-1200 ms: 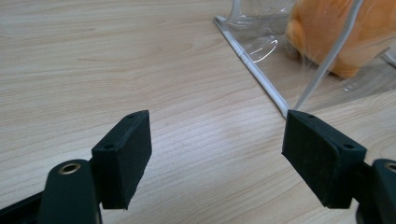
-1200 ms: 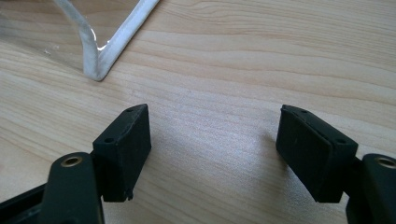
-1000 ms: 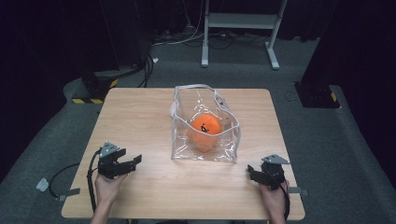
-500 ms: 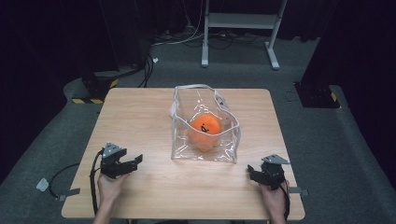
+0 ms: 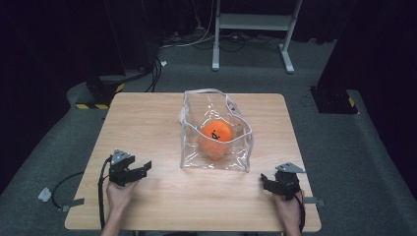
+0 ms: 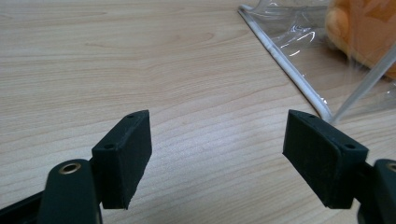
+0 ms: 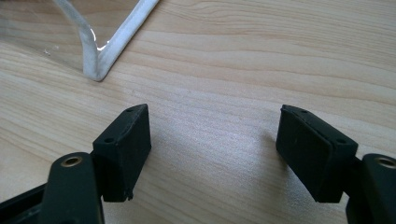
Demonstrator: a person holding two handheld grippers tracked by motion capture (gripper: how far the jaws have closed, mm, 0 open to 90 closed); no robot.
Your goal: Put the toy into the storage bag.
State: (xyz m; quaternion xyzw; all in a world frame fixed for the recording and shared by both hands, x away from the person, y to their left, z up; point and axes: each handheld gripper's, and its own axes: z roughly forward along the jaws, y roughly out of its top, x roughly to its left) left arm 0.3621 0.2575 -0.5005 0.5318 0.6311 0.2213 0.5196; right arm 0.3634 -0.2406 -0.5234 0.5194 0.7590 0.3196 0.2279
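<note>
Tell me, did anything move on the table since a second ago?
Hardly anything. The left gripper may have slid a tiny bit along the table; it's too small to be sure. Nothing was grabbed or let go. The right gripper stays open near the table's front edge, and the orange ball still sits inside the clear bag in the middle.

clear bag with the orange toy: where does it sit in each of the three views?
High view: clear bag stands at table centre, orange toy inside.
Left gripper view: upper right corner, white-edged bag wall with the toy behind it.
Right gripper view: top left, just the bag's white-trimmed bottom corner.
Shared landmark: the bag's white trim on the wooden table.
</note>
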